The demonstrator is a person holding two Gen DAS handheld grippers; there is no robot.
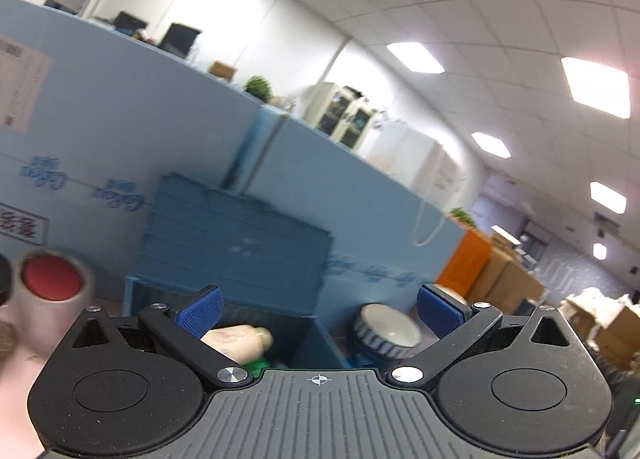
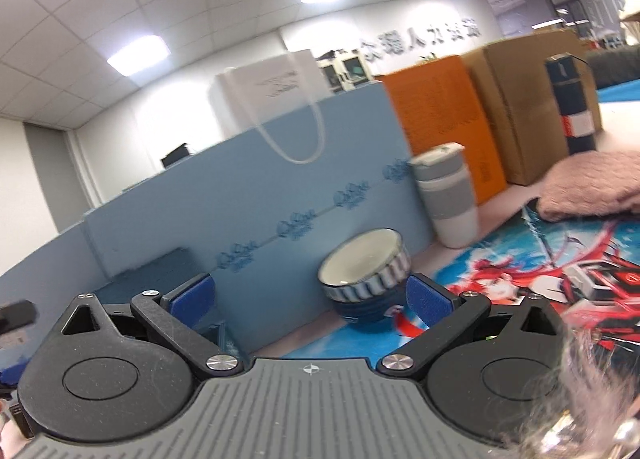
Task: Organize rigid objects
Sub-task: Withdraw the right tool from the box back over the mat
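Left wrist view: my left gripper (image 1: pixel 320 313) hangs over the blue box (image 1: pixel 240 255), jaws spread and empty; right of the box, my right gripper (image 2: pixel 310 299), equally wide, faces the striped bowl (image 2: pixel 366 273).

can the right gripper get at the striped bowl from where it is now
Probably yes. The right gripper is open and empty, and the striped bowl sits just ahead between its fingers, tilted on a darker bowl, with nothing in between.
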